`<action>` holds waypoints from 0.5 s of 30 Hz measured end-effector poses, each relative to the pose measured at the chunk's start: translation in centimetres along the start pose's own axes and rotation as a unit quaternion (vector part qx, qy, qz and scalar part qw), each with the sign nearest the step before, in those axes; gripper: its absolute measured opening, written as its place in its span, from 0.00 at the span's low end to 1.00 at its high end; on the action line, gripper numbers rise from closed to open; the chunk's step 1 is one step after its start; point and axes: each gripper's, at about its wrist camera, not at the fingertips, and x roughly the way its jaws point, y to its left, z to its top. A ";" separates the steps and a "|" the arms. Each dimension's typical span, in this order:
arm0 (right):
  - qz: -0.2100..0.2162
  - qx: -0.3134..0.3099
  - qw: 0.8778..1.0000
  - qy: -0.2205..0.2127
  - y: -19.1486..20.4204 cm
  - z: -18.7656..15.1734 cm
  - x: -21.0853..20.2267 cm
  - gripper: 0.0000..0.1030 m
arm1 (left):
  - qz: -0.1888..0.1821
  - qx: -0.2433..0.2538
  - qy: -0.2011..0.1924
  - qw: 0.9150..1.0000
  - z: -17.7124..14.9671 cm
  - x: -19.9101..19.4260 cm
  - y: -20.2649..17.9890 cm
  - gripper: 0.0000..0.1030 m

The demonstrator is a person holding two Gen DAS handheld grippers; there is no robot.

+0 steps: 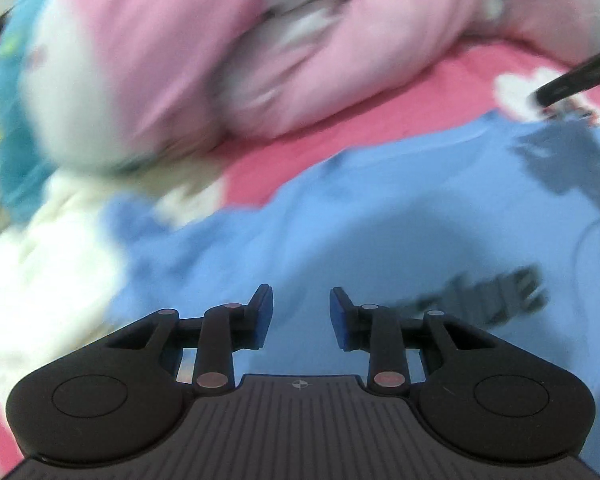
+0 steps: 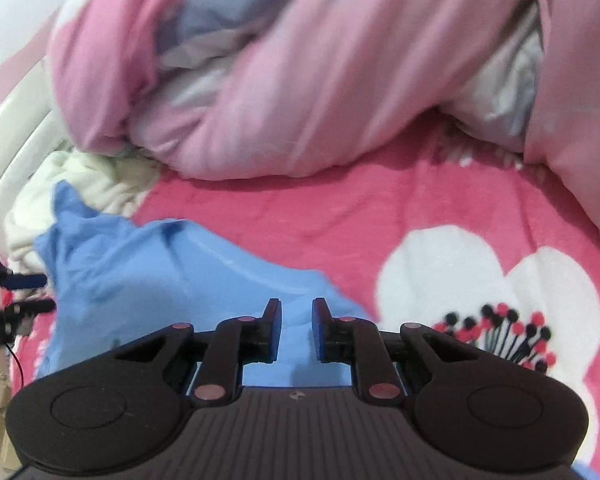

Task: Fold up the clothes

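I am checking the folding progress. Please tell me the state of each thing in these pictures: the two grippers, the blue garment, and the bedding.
left gripper: open, nothing between the pads.
right gripper: open by a narrow gap, holds nothing.
blue garment: lying on the bed, creased, not neatly folded.
pink duvet: bunched in a heap behind the garment.
cream blanket: crumpled, beside the garment.
flowered sheet: spread flat.
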 end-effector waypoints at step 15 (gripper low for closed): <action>0.078 0.057 0.995 0.009 17.1 4.3 11.1 0.18 | -0.020 -0.140 0.052 0.989 -9.1 4.3 9.4 0.31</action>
